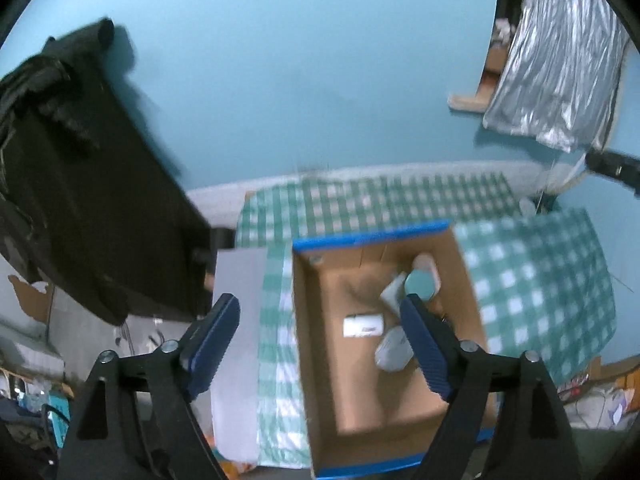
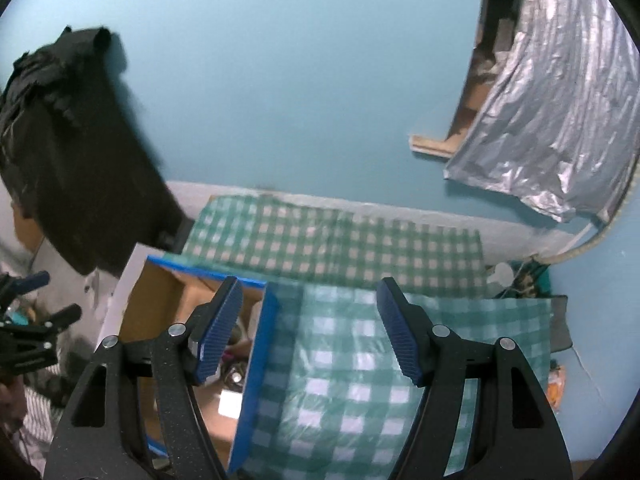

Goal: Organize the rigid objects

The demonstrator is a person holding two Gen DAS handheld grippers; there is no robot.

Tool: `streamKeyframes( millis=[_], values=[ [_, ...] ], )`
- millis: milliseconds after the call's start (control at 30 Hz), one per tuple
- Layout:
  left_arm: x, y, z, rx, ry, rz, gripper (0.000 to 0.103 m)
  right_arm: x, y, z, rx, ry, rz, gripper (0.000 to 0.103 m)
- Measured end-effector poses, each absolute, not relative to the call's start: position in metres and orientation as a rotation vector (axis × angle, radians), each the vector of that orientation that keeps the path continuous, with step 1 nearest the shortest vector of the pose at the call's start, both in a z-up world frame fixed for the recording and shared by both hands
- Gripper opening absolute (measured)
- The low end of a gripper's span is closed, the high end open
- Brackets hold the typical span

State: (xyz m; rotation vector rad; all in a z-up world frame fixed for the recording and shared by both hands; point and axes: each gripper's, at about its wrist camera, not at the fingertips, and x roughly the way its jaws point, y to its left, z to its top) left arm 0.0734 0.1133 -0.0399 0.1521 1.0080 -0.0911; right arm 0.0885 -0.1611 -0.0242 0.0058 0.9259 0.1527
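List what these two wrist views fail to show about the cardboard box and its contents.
- Left wrist: items in the cardboard box are motion-blurred; the white packet can't be identified.
- Left wrist: the left gripper finger covers part of the contents.
- Right wrist: the right gripper finger and blue rim hide most of the interior.

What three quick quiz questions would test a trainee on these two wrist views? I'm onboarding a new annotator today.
1. True or false: the left gripper has its jaws spread apart with nothing between them.
2. What does the cardboard box with blue-taped edges rest on? A) bare floor B) green checked cloth C) a metal shelf
3. In the right wrist view, what lies directly beneath the right gripper: the box's inside or the green checked cloth?

Key:
1. True.
2. B; the cloth shows on both sides of the box.
3. Mostly the cloth; the box's blue-edged wall lies just inside the left finger.
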Motion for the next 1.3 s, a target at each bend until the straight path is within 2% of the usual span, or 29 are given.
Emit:
streamKeyframes(
  millis=[367,467,1300],
  values=[
    [0.065,0.081,-0.007,0.215,0.880,-0.085,0.096,0.073,-0.184,-0.005,0.005,0.875,0.134,0.069],
    [0.062,0.072,-0.004,0.216,0.865,-0.105,0.101,0.071,-0.190,-0.004,0.011,0.873,0.128,0.069],
    [0.053,0.066,-0.003,0.161,0.892,-0.074,0.101,0.061,-0.202,-0.011,0.010,0.899,0.128,0.069]
  ],
)
